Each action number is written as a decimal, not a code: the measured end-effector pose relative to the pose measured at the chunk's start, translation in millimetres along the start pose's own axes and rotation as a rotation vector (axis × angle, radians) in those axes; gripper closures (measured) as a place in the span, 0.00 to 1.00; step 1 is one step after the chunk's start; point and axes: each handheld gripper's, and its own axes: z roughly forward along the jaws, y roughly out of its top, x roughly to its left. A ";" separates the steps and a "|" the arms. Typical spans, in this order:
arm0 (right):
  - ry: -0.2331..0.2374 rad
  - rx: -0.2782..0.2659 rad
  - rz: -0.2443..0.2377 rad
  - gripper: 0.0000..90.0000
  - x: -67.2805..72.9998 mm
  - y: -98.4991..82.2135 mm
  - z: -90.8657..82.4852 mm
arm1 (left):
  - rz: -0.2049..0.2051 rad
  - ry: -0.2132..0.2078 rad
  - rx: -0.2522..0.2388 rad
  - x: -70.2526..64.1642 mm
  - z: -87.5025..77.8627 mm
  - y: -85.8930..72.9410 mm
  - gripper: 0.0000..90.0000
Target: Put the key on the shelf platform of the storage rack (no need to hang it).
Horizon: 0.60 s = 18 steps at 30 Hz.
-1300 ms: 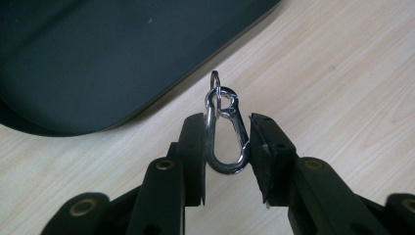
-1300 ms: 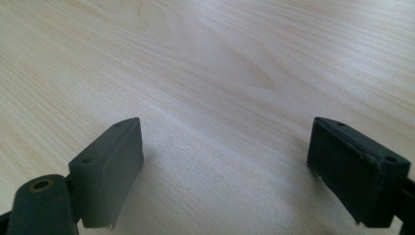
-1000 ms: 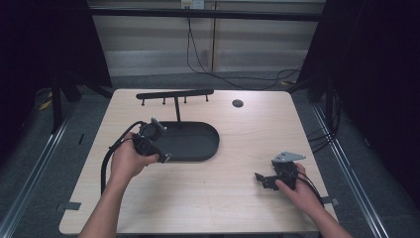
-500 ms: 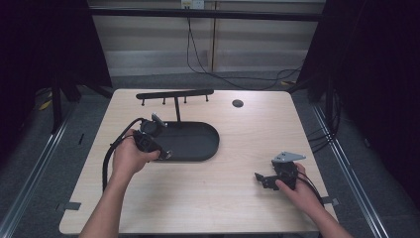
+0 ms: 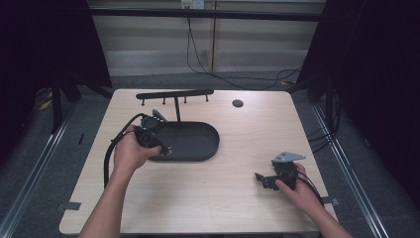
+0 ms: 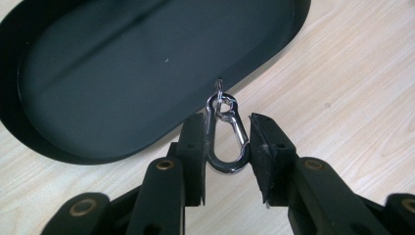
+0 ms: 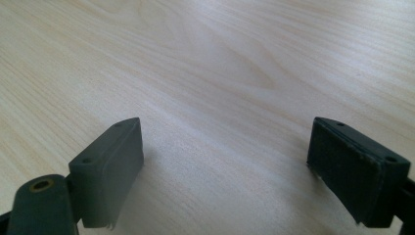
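Note:
My left gripper (image 5: 166, 149) (image 6: 228, 123) is shut on a shiny metal snap hook (image 6: 226, 138), with a pad pressing on each long side. The hook's small ring end points at the near rim of a black oval tray (image 5: 200, 143) (image 6: 122, 73). In the high view the gripper hovers at the tray's left front edge. A black rack, a bar with small pegs (image 5: 174, 93) on a post, rises from the tray's far side. My right gripper (image 5: 260, 179) (image 7: 226, 147) rests low over bare wood at the front right, jaws wide open with nothing between them.
A small dark round disc (image 5: 237, 103) lies at the table's far right. The left gripper's cable (image 5: 110, 153) loops along the table's left side. The light wooden table (image 5: 213, 198) is bordered by dark curtains and floor rails.
The left gripper has shifted very slightly along the tray's near rim with the hook still in it. The right hand has not moved.

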 end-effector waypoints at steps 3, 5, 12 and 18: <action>0.000 0.000 0.000 0.14 0.0 0.0 0.0 | -0.004 0.003 -0.008 -0.4 -1.4 1.3 0.76; 0.000 0.000 0.000 0.14 0.0 0.0 0.0 | 0.002 0.002 -0.001 -0.3 -2.8 2.9 0.76; 0.000 0.000 0.000 0.14 0.0 0.0 0.0 | -0.006 0.007 -0.006 0.5 -2.9 5.2 0.76; 0.000 0.000 0.000 0.14 0.0 0.0 0.0 | -0.018 0.008 -0.010 1.3 1.1 8.3 0.76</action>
